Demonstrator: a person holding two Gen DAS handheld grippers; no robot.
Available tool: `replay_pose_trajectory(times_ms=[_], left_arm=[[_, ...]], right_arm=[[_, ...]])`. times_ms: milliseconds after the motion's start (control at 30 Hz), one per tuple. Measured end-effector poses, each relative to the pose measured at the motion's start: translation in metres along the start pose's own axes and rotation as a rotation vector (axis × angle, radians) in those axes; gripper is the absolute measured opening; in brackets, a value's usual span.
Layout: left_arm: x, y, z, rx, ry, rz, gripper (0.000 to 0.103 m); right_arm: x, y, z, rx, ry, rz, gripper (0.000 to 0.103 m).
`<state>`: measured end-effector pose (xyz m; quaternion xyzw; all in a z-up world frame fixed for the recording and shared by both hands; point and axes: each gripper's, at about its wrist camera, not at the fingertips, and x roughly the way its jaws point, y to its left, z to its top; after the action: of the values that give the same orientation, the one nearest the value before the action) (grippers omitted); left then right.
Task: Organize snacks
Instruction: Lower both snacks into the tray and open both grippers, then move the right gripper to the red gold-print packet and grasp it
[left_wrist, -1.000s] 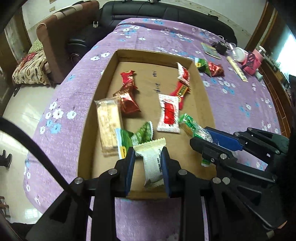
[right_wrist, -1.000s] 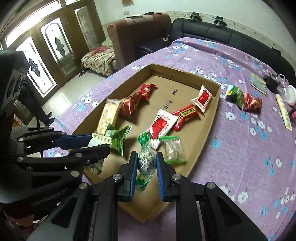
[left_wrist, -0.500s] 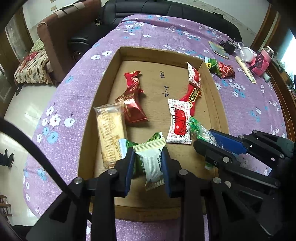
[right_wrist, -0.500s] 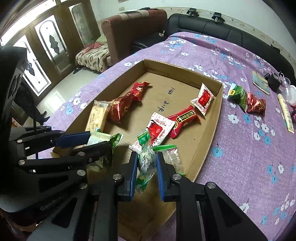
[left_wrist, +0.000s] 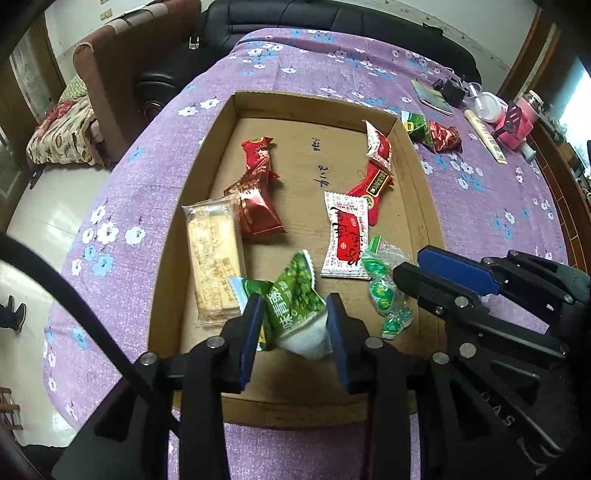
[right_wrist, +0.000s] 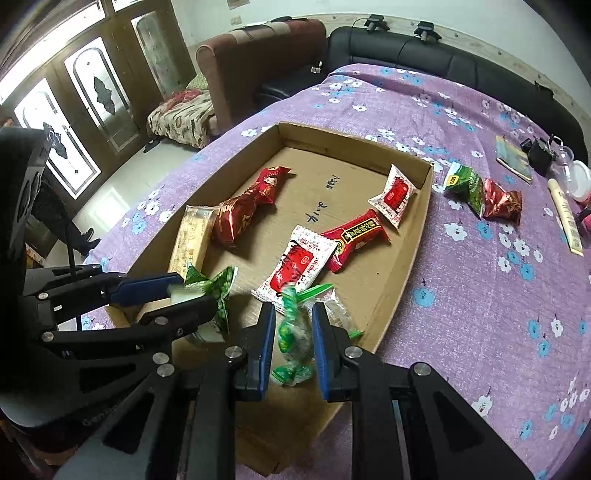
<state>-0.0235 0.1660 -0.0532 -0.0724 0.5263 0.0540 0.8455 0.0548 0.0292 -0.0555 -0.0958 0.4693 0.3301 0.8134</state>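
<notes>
A shallow cardboard tray (left_wrist: 417, 173) lies on the purple flowered cloth and holds several snack packets. Over its near edge, the jaws of my left gripper (left_wrist: 293, 306) are opening. A white packet (left_wrist: 306, 339) shows blurred and loose between them, lying over a green pea packet (left_wrist: 295, 288). To its right, my right gripper (right_wrist: 293, 314) is shut on a clear green-printed candy packet (right_wrist: 291, 339) just above the tray floor. In the right wrist view the left gripper (right_wrist: 192, 291) sits at the left.
In the tray lie a beige biscuit pack (left_wrist: 212, 254), dark red packets (left_wrist: 256, 210), a red-and-white sachet (left_wrist: 345, 236) and a red bar (left_wrist: 373, 188). Outside it, a green packet (left_wrist: 415, 125) and a red packet (left_wrist: 445, 136) lie on the cloth. A black sofa stands behind.
The left jaws have spread apart and the white packet has slipped lower between them, tilting. The right gripper has kept its hold on the green candy packet.
</notes>
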Motion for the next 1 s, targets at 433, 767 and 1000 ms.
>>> replay_pose_trajectory(times_ms=[433, 767, 1000], left_arm=[[-0.013, -0.017, -0.004, 0.022, -0.035, 0.057, 0.063], [-0.029, -0.047, -0.007, 0.041, -0.073, 0.027, 0.065], [-0.021, -0.085, 0.007, 0.064, -0.057, 0.000, 0.065]], right_arm=[[-0.021, -0.030, -0.010, 0.077, -0.006, -0.012, 0.041], [-0.041, -0.080, -0.025, 0.150, -0.043, -0.049, 0.041], [-0.052, -0.149, -0.009, 0.240, -0.115, -0.084, 0.042]])
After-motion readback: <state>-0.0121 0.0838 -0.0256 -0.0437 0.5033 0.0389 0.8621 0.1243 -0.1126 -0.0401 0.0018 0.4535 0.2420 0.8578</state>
